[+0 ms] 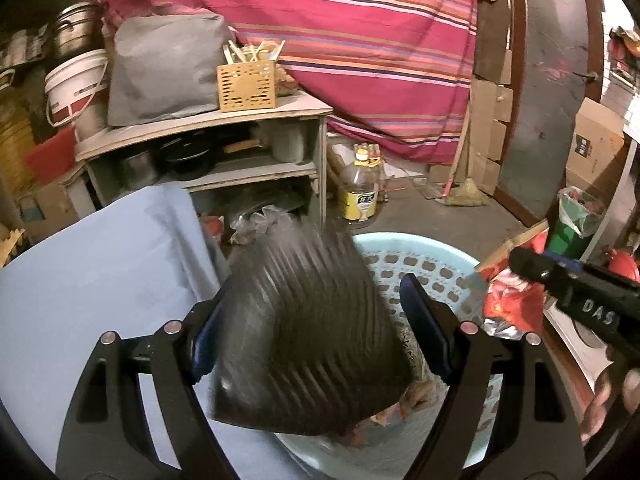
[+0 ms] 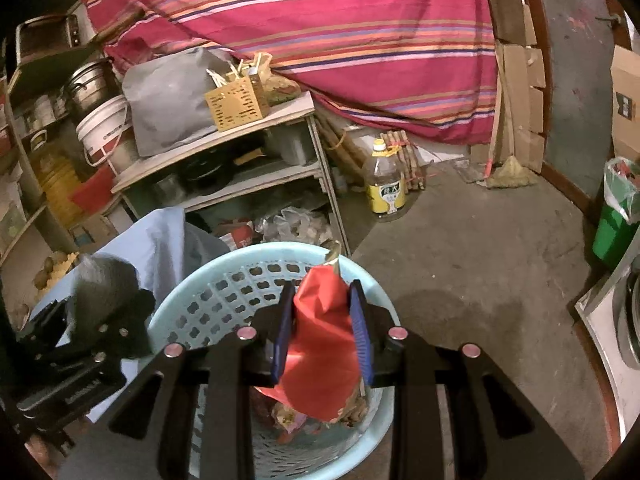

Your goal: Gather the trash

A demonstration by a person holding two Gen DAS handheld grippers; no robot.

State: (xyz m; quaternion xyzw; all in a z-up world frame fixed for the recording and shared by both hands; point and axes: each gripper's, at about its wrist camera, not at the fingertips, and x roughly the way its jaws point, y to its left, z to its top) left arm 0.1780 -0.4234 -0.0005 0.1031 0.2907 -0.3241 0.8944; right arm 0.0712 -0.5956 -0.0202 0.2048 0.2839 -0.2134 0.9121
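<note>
Trash basket (image 2: 224,280) — scraps inside | R tongs (image 2: 322,332) clamp red wrapper (image 2: 320,344) | L tongs (image 1: 310,332) apart — blurred black ribbed item (image 1: 304,328) between

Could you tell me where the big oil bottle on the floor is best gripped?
Take the oil bottle at its narrow neck, just under the yellow cap, coming from above. It stands upright, and its wide, smooth body looks harder for a gripper to span.

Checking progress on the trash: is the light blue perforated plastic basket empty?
No. In the right wrist view, crumpled wrappers and scraps lie at the bottom of the light blue perforated plastic basket, under the red paper.
</note>
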